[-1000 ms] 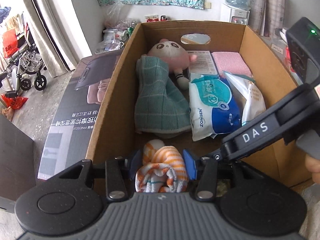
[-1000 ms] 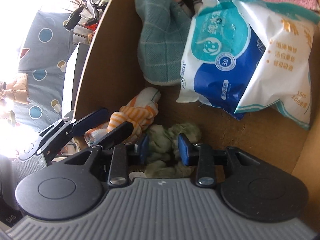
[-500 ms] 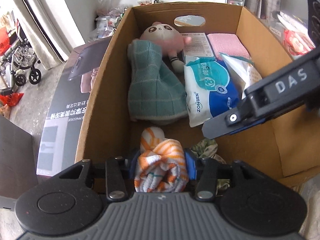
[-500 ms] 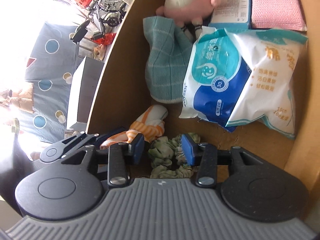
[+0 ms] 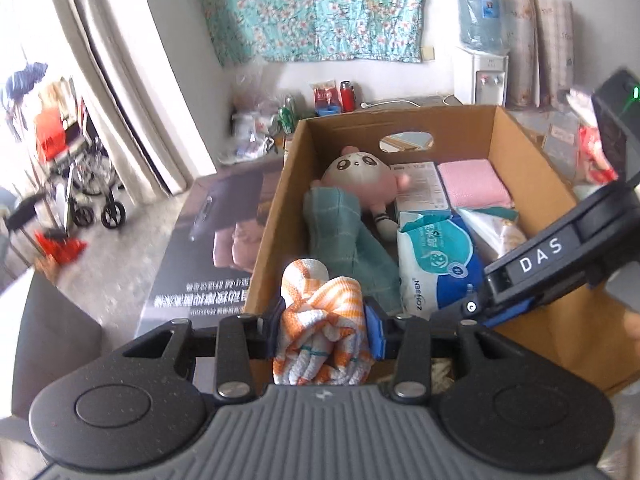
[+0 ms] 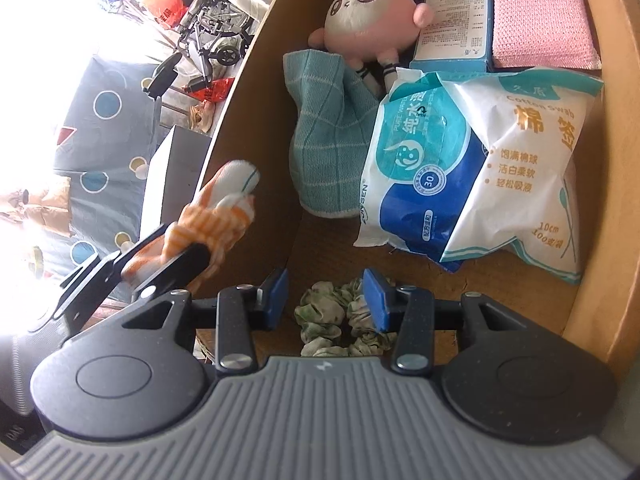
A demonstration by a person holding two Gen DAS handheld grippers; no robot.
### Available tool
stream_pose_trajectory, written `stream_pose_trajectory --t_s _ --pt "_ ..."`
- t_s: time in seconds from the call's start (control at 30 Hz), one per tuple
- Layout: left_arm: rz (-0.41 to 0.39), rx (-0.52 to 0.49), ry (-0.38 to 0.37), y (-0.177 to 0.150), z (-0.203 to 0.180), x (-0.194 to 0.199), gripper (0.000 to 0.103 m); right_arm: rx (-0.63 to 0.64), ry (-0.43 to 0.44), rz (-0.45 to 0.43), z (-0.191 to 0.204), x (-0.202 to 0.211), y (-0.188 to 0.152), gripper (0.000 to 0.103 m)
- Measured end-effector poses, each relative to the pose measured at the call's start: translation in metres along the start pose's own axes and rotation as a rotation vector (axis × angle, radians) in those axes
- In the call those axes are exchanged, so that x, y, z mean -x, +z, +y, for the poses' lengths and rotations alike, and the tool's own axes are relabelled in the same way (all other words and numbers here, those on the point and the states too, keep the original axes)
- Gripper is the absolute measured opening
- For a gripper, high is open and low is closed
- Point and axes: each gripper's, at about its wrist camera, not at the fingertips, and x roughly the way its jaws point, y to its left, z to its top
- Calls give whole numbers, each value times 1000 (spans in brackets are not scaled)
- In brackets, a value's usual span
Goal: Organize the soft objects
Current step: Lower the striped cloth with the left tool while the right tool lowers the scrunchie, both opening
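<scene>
Colours in the box

We see a brown box holding a pink-and-white plush, a teal towel checked with pale lines, a plain pink cloth, a white-and-teal carton, a wipes pack in white, teal and blue, and a white swab bag with orange lettering and teal edges. We also see an orange-and-white striped cloth between blue pads, and a green-and-white mottled scrunchie. Behind hangs a teal floral fabric.
</scene>
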Motion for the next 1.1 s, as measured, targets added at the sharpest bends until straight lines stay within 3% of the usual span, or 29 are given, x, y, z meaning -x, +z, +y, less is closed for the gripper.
stream_pose_trajectory --t_s 0.17,0.4,0.53,0.77,1.1 --pt "47 -70 33 -3 -16 -36 42 -2 -6 8 -2 -2 -3 42" --pt "136 -54 17 -6 -9 -48 49 4 -10 4 -4 -2 0 45" --pt "126 -47 25 -6 -4 -39 59 0 -10 11 -3 -5 -1 47" --pt "96 -3 16 -4 4 -19 60 -3 -2 27 0 -1 -5 51" --pt "-33 186 30 -22 33 47 72 -47 -3 193 0 -21 -11 73"
